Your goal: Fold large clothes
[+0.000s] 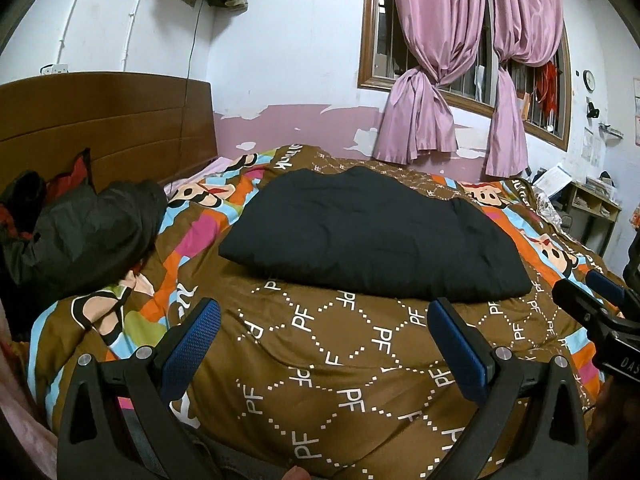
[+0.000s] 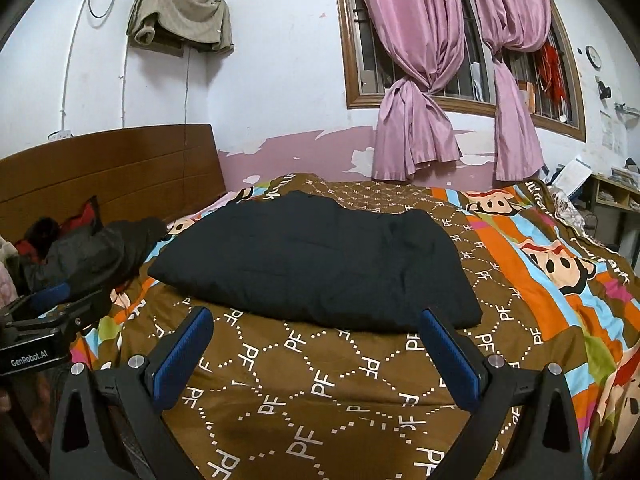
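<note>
Folded black padded garment (image 1: 372, 232) lies flat on brown patterned bed quilt (image 1: 340, 360). L tongs (image 1: 324, 344) & R tongs (image 2: 316, 356) both spread wide, empty, near its front edge.

Even, fairly bright indoor light fills both views, washing the white wall (image 1: 288, 40) pale, while the window (image 2: 472, 76) behind the pink curtains (image 2: 420, 80) looks dark. Shadows are soft: a thin one lies under the near edge of the black folded garment (image 1: 372, 232), whose surface shows little detail. Fisheye distortion bows the headboard (image 2: 112, 168) and window frame, dark vignette cuts the corners, and the quilt (image 1: 340, 360) stays fairly sharp.
</note>
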Action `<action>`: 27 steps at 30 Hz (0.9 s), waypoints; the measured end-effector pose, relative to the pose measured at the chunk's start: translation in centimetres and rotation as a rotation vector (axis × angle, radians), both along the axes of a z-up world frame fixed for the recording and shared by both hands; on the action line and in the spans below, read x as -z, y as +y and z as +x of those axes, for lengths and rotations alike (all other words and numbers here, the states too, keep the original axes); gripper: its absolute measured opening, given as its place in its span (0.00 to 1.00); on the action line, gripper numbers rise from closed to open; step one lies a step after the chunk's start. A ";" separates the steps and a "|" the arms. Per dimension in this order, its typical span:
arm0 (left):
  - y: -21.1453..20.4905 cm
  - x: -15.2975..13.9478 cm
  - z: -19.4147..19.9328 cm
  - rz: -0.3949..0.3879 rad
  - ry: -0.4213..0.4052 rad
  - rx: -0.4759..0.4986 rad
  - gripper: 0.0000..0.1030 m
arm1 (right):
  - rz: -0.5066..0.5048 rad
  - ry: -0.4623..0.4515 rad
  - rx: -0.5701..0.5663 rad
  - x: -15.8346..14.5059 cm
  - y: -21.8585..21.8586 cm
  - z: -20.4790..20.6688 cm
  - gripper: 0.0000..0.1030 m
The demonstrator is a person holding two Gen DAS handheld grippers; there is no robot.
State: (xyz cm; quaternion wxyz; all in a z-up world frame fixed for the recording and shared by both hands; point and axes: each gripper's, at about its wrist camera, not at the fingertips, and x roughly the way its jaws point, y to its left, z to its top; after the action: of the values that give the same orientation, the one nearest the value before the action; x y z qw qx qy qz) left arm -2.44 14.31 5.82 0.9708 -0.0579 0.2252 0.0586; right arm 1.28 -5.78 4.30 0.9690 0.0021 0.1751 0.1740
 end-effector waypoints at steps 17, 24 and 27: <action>0.1 0.1 -0.3 -0.007 0.006 0.001 0.98 | 0.001 -0.002 0.000 0.0 -0.1 0.0 1.00; 0.1 0.1 -0.3 -0.006 0.005 0.001 0.98 | 0.000 -0.001 0.000 0.0 0.0 -0.1 1.00; 0.1 0.1 -0.3 -0.007 0.006 0.002 0.98 | 0.001 -0.002 0.000 0.0 0.0 -0.1 1.00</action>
State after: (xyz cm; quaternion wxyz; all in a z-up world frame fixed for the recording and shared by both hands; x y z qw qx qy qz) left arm -2.74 14.46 5.74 0.9700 -0.0606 0.2284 0.0569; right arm 1.21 -5.80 4.33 0.9693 0.0024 0.1738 0.1739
